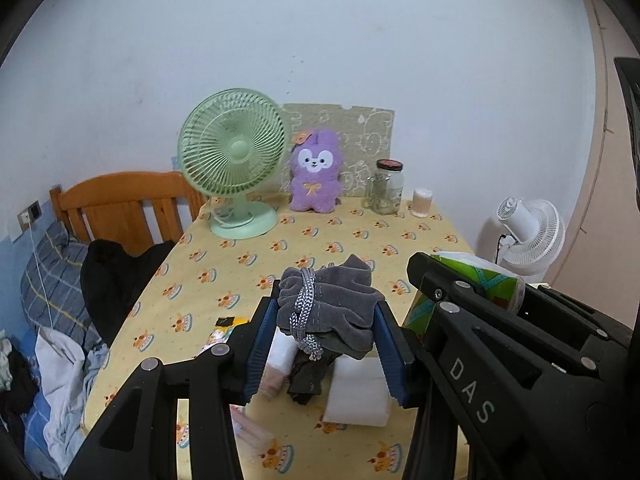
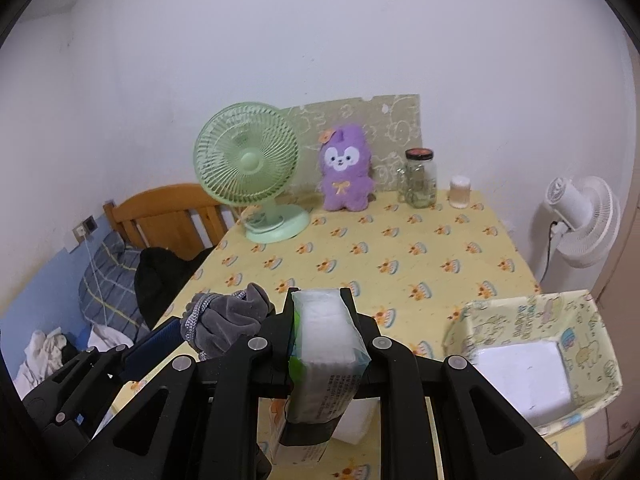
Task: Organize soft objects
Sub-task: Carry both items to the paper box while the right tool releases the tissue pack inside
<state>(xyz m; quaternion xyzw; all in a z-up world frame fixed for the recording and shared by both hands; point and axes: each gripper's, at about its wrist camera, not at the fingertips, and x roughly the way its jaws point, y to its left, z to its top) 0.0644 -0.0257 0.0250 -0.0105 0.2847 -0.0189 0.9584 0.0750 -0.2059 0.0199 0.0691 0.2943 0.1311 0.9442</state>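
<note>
Left gripper (image 1: 326,340) pinches a grey velvet drawstring pouch (image 1: 328,300); right gripper (image 2: 322,344) clamps a plastic-wrapped tissue pack (image 2: 326,344), both lifted, presumably bound for the patterned fabric basket (image 2: 520,316).

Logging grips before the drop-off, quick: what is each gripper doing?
Left gripper: closed on the grey velvet pouch.
Right gripper: closed on the tissue pack.
</note>
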